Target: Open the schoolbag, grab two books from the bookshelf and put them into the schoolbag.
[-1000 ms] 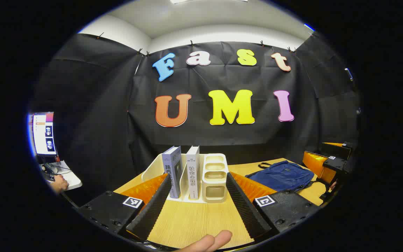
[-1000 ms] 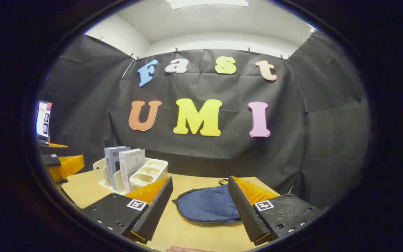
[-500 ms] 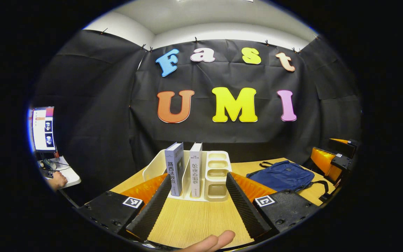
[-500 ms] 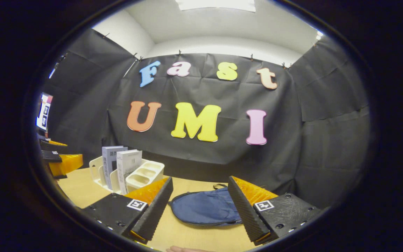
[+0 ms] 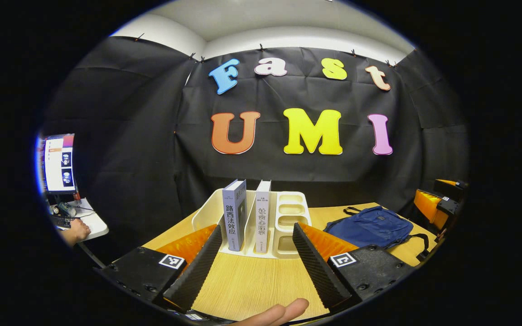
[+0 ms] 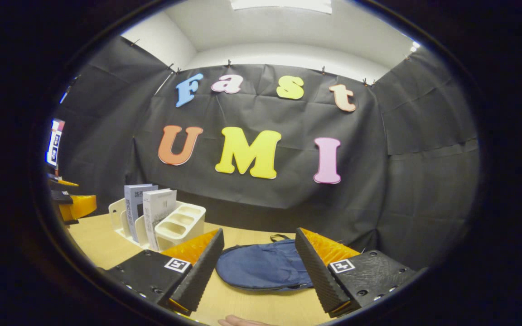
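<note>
While both of our grippers hang above the wooden table [image 5: 247, 285], neither one holds anything. In the left gripper view, our left gripper [image 5: 254, 246] has its jaws spread wide, and between them stands the white bookshelf [image 5: 288, 226], resting on the table ahead of us. Two books stand upright in its slots, side by side with a divider between them: the grey-blue book [image 5: 234, 215] on the left and the white book [image 5: 262, 217] just to its right, spines facing us. To the right of the books the shelf has a stack of small open compartments. Further right, the navy schoolbag [image 5: 369, 226] lies flat on the table, apart from the shelf, with a dark strap trailing off its right side. Our right gripper [image 5: 440, 203] shows at the far right edge, beyond the bag. A fingertip [image 5: 283, 312] of the holding hand shows at the bottom of this view. At the far left, another person's hand [image 5: 76, 232] rests on a small side desk below a lit monitor [image 5: 58, 163]. In the right gripper view, our right gripper [image 6: 258, 253] is likewise wide open, with the schoolbag [image 6: 261, 269] lying flat between and just beyond its fingers; we cannot tell from here whether its zip is undone. The bookshelf [image 6: 175, 226] with both books stands to the left of the bag.
</note>
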Tool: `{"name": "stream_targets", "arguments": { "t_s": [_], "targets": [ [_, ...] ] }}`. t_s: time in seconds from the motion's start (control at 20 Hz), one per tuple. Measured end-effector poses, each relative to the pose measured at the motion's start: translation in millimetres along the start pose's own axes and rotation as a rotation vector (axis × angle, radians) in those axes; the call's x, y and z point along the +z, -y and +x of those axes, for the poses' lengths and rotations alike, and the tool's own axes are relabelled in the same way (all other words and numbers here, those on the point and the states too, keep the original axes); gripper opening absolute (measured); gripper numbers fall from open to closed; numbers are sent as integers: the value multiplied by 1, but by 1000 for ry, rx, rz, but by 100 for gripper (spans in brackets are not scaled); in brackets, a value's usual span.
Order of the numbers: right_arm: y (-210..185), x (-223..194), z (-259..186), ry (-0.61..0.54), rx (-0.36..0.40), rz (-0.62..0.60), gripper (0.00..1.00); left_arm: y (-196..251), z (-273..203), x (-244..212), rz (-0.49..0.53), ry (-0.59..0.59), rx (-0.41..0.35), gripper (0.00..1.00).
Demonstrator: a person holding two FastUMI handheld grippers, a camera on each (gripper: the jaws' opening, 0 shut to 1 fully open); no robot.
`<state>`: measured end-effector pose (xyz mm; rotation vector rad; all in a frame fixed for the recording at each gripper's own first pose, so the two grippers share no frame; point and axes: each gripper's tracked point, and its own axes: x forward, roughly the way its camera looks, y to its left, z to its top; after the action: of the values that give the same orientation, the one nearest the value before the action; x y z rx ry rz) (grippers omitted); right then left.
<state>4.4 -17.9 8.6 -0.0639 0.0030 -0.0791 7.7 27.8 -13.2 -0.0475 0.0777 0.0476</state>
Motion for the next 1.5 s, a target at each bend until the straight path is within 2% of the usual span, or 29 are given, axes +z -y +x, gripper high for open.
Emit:
{"name": "stream_targets", "arguments": {
  "t_s": [0.05,0.2,0.45,0.75,0.8,0.95,1.05,1.2,1.35,1.4,1.5],
  "targets": [
    [0,-1,2,-6,-4,-3,98,-1,0,-1,0,-2,2,100],
    [-6,-6,9,-21,-3,-9,95,-8,-2,1,-7,1,11,100],
    [-22,-31,41,-97,12,-100,98,-13,-5,4,-16,5,6,100],
    [-46,-111,91,-268,54,-321,96,-29,0,0,-18,-12,42,100],
    [-50,-128,99,-302,60,-325,99,-31,0,0,-24,-16,53,100],
    [-59,-163,113,-398,64,-304,96,-30,0,-1,-29,-21,44,100],
    [-65,-175,119,-424,68,-329,99,-31,1,-1,-27,-22,41,100],
    [-79,-193,124,-471,101,-376,96,-29,1,0,-26,-18,27,100],
    [-79,-201,131,-487,92,-477,98,-29,2,-2,-23,-21,24,100],
    [-78,-203,132,-493,84,-501,96,-29,2,-2,-23,-26,22,100],
    [-83,-211,131,-510,103,-520,99,-29,2,-4,-25,-33,22,100]
  ]
}}
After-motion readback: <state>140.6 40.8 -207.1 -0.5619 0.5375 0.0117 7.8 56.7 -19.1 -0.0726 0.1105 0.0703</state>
